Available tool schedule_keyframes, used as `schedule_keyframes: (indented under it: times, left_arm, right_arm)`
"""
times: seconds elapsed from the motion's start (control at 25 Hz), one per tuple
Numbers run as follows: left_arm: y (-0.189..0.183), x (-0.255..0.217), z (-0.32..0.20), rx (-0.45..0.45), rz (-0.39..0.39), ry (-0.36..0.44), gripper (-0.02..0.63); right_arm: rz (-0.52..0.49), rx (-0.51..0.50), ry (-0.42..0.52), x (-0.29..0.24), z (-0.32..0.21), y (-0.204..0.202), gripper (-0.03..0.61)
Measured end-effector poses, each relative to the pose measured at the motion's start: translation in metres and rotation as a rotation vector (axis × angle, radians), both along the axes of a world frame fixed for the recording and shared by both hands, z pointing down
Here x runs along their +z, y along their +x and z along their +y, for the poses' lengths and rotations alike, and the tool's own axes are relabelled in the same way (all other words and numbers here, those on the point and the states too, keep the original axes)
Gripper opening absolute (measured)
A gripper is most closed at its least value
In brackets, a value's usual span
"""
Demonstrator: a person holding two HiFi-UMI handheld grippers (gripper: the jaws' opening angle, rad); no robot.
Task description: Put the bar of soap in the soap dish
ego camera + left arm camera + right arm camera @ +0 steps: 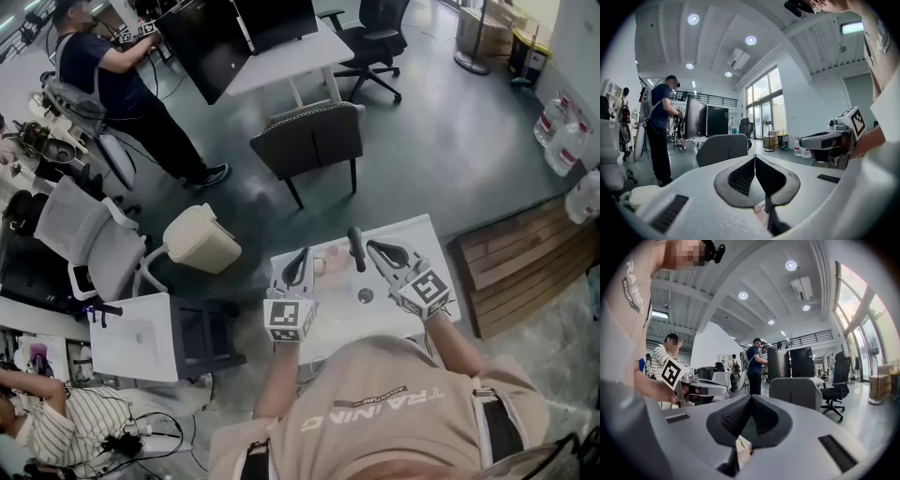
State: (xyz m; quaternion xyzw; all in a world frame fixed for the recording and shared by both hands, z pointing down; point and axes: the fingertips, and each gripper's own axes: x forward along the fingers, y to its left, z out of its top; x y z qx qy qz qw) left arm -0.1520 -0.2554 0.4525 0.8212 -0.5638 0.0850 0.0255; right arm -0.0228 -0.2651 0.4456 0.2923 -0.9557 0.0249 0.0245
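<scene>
Head view shows your left gripper (304,256) and right gripper (373,247) over the smooth white tabletop (417,239), each with its ribbed dark jaws pressed together on nothing. Between them lies a pale pinkish rounded piece (334,262), too small to tell whether it is soap or dish. It sits just beside a dark upright handle (356,247).

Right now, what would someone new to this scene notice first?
Two handheld grippers, the left gripper and the right gripper, both shut and empty, hang over a white sink at bottom centre, flanking its dark faucet. Beyond it lies an open office: a grey chair in the middle, a person standing at monitors top left.
</scene>
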Motion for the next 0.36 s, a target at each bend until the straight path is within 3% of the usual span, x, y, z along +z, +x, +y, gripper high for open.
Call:
schedule_keyframes:
  times: [0.36]
  left_arm:
    - [-0.003,-0.004,0.0,-0.016,0.019,0.036,0.009]
  right_arm:
    - [0.01,0.014,-0.035,0.016,0.003,0.008,0.012]
